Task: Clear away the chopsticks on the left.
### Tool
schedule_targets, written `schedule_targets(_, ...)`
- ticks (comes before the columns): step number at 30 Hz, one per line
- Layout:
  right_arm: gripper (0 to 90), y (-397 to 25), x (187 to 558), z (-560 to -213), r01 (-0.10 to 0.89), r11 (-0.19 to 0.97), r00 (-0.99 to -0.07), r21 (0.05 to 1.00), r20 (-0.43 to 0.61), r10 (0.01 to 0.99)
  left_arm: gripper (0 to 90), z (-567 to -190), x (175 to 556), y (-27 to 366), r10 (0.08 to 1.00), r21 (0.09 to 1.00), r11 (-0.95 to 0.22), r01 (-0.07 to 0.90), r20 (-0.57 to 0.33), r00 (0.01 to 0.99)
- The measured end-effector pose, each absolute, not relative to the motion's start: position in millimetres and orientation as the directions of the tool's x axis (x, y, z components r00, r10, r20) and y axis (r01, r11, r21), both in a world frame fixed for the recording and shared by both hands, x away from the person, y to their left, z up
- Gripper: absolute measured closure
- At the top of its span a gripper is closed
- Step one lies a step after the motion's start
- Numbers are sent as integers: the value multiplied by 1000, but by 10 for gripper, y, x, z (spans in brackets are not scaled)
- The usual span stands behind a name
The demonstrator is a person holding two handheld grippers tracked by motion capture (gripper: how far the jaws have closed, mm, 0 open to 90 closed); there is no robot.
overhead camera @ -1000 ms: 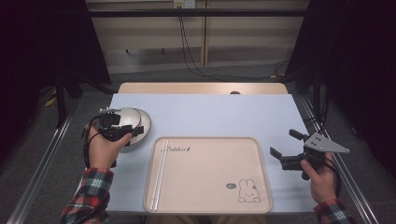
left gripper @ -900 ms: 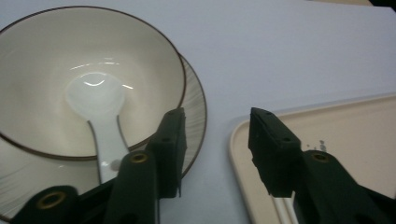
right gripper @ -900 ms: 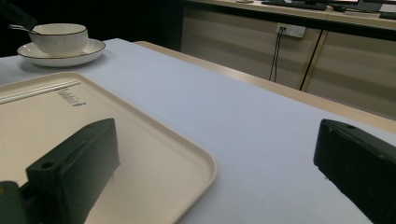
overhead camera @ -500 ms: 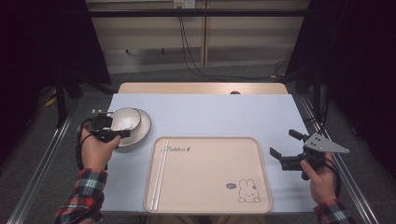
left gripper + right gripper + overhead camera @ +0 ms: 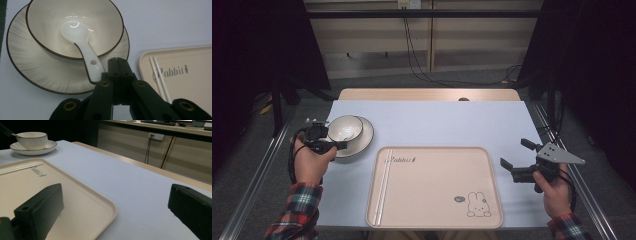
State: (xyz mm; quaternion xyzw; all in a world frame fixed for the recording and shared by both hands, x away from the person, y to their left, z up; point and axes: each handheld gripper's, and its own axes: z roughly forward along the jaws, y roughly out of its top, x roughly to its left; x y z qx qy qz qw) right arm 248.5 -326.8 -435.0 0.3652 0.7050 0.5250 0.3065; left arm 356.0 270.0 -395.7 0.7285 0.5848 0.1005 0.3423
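Left gripper view puts your left tongs [image 5: 117, 62] nearest, their jaws pressed flat together with nothing between them, tips just beside the handle end of the white spoon [image 5: 82, 47]; I cannot tell whether they touch it. That spoon lies with its scoop down in the bowl [image 5: 42, 25] and its handle leaning out over the rim toward you. The bowl sits on a saucer [image 5: 30, 70] on the pale blue counter [image 5: 175, 22]. Off to the right of the tongs, two white chopsticks [image 5: 158, 75] lie side by side along the near edge of the beige tray [image 5: 195, 80], next to its printed lettering. From the high view, your left hand [image 5: 312, 160] holds those tongs at the saucer's near-left side, and the tray fills the middle of the counter in front of you. Your right tongs [image 5: 519, 155] are spread wide and empty, over the counter just off the tray's right edge, well apart from the bowl and spoon.
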Motion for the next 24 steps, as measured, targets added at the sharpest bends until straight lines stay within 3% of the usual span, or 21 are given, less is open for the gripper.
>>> schedule_targets(24, 0, -3283, 2488, -4344, 194, 183, -542, 964, -51, 839, 900, -3995, 3474, 2842, 934, 604, -66, 794, -243, 262)
